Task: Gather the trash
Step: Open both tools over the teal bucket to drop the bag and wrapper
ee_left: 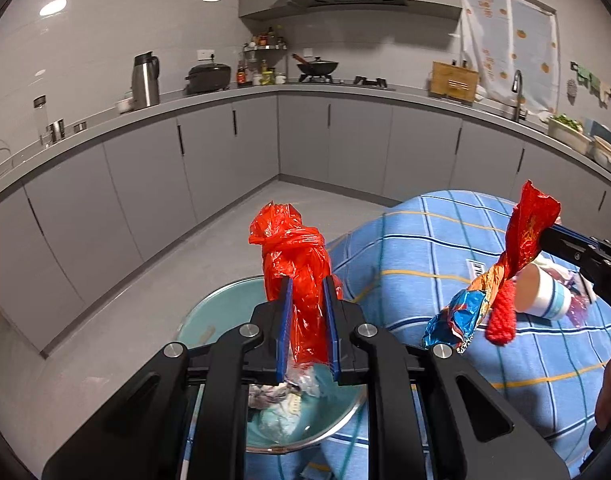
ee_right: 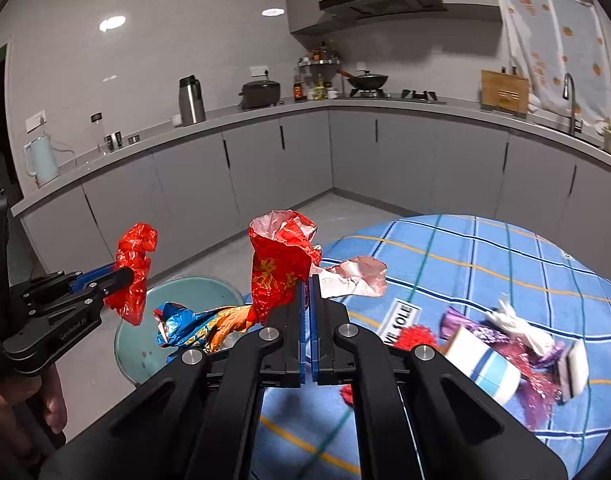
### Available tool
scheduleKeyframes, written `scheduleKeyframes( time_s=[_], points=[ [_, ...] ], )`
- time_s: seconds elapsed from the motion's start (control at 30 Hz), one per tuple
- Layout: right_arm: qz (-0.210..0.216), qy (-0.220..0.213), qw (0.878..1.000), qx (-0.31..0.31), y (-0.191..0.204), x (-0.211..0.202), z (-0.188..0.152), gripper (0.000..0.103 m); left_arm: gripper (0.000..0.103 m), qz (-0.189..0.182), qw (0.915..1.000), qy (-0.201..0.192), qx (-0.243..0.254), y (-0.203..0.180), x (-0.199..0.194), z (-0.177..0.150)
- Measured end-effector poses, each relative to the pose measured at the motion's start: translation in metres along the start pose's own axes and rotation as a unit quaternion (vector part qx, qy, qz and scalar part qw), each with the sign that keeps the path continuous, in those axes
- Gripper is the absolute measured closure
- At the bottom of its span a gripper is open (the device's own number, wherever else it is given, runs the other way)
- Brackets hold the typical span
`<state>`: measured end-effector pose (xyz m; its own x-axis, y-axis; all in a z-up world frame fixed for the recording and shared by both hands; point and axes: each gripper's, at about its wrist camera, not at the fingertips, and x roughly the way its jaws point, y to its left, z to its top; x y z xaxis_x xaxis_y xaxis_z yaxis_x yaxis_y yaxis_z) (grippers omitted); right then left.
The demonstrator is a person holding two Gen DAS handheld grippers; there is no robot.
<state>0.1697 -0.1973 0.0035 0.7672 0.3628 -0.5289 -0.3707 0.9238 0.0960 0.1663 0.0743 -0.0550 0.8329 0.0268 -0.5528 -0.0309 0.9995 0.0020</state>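
Trash is split between both grippers and the round table: the left gripper (ee_left: 308, 320) has its blue-padded jaws pressed narrowly on a knotted red plastic bag (ee_left: 293, 252), which stands up from the pads directly above a pale teal round bin (ee_left: 225, 312) on the floor, already holding crumpled white and printed scraps. That placement looks deliberate, since letting go here would probably drop the bag straight in. The right gripper (ee_right: 308, 304) is clamped fully together on a crinkled red foil snack wrapper with gold print (ee_right: 279, 268), its blue-and-orange tail (ee_right: 189, 326) dangling to the left toward the bin (ee_right: 185, 288), and it sits at the table's near edge rather than over the opening, so it likely needs to travel further before releasing. On the blue checked tablecloth (ee_right: 485, 264) more litter remains: a tipped white paper cup with blue stripes (ee_right: 487, 364), purple shiny wrapping (ee_right: 533, 380) and white crumpled paper (ee_right: 521, 326), all lying close together well apart from both grippers. Judging by this, collection is only partly done.
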Motion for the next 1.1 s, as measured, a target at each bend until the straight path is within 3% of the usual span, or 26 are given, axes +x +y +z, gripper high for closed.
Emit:
scheduleKeyframes(
  time_s=[0.43,0.93,1.1],
  points=[
    [0.034,0.018,0.999,-0.029,0.036,0.038,0.01,0.1,0.087,0.036,0.9989,0.012,-0.029,0.036,0.013,-0.003],
    [0.071,0.059,0.993,-0.068,0.077,0.091,0.001,0.1,0.087,0.049,0.9969,0.037,-0.049,0.061,0.034,-0.017],
    [0.079,0.07,0.992,-0.068,0.08,0.105,-0.006,0.097,0.081,0.053,0.996,0.049,-0.052,0.064,0.042,-0.021]
  ],
)
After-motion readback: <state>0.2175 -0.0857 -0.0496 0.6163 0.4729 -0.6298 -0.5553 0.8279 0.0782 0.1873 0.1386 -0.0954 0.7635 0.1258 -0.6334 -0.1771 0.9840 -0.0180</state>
